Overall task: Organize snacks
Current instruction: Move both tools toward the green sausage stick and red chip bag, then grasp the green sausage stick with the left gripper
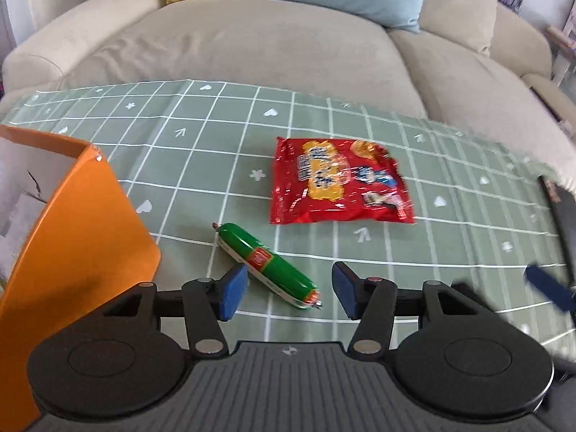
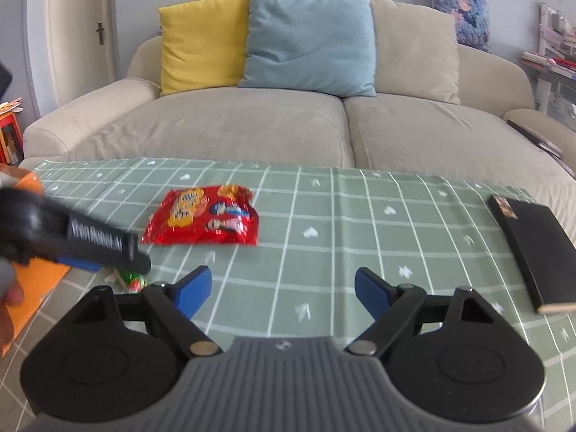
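Left tool (image 1: 289,289) spread around green sausage (image 1: 268,266), lower centre, prob. not touching; firm, slick, grab mid-body. Right tool (image 2: 282,289) spread, empty.

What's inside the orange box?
The orange box stands open at the left, and only a bit of its white inner wall with a dark mark shows. Its own side hides the bottom, so any snacks inside can't be seen.
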Motion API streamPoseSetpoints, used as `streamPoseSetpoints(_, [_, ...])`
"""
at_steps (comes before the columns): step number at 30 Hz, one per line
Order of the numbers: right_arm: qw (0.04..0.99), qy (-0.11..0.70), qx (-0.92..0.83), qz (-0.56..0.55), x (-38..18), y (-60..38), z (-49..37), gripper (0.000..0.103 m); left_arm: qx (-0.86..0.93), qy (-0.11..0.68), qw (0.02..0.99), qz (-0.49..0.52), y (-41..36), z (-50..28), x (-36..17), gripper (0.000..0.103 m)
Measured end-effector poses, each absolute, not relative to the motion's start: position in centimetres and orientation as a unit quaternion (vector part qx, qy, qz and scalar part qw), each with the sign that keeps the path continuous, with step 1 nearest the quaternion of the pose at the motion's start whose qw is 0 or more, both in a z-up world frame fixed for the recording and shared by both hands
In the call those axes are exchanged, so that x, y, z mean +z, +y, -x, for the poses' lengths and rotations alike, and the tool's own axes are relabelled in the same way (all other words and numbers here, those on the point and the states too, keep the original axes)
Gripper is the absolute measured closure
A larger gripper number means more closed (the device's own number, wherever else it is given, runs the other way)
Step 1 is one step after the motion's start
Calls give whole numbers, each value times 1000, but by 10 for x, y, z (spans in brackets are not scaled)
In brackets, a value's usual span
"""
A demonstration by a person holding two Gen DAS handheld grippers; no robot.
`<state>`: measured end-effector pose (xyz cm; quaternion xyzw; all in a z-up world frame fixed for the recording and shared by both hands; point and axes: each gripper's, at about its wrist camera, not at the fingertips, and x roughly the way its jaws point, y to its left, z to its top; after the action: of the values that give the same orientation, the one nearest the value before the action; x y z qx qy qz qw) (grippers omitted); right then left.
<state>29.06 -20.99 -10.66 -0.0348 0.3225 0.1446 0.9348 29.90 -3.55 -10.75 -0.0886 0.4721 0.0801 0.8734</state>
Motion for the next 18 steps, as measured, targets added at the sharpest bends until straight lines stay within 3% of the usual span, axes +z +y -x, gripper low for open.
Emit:
streamPoseSetpoints(3, [934,317,160,43,-108,-201,-309,21,84,477,870,94,-32,-303,-113,41])
streamPoseSetpoints(8, [922,322,208,63,-116,-187,-337,26,76,477,870,94,-25,-309,-119,61])
streamPoseSetpoints(16, [889,337,285,122,-136,-170,-363,37,45,468,880,69,-24,-311,-119,67])
streamPoseSetpoints(18, [887,342,286,122,-139,-169,-369,44,42,467,881,65,-24,-311,-120,67])
